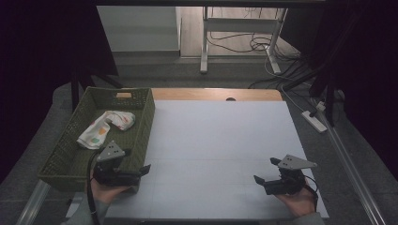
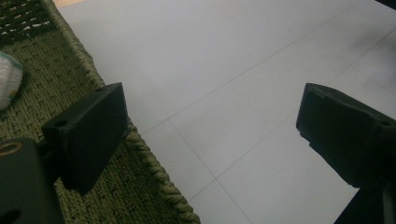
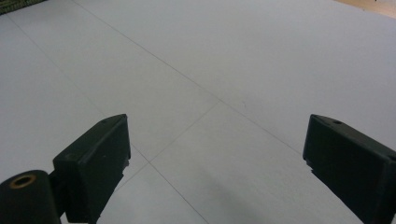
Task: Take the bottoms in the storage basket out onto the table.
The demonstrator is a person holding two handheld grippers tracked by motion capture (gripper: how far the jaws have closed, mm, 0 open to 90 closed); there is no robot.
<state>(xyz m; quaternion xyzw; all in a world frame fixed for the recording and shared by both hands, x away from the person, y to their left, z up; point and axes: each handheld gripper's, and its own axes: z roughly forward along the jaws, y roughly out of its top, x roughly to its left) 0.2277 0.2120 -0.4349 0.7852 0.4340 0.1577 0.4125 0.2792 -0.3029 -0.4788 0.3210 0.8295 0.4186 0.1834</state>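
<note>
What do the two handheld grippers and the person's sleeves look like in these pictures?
Both the left gripper and the right gripper are black, each with two flat, blocky fingers. A grey three-cornered plate sits on top of each. A black cable trails from the left gripper, and another loops by the right hand. The sleeves look grey.

Right gripper [image 3: 217,163] jaws spread wide, nothing between; white table sheet [image 3: 224,60] with thin crossing lines beneath.
</note>
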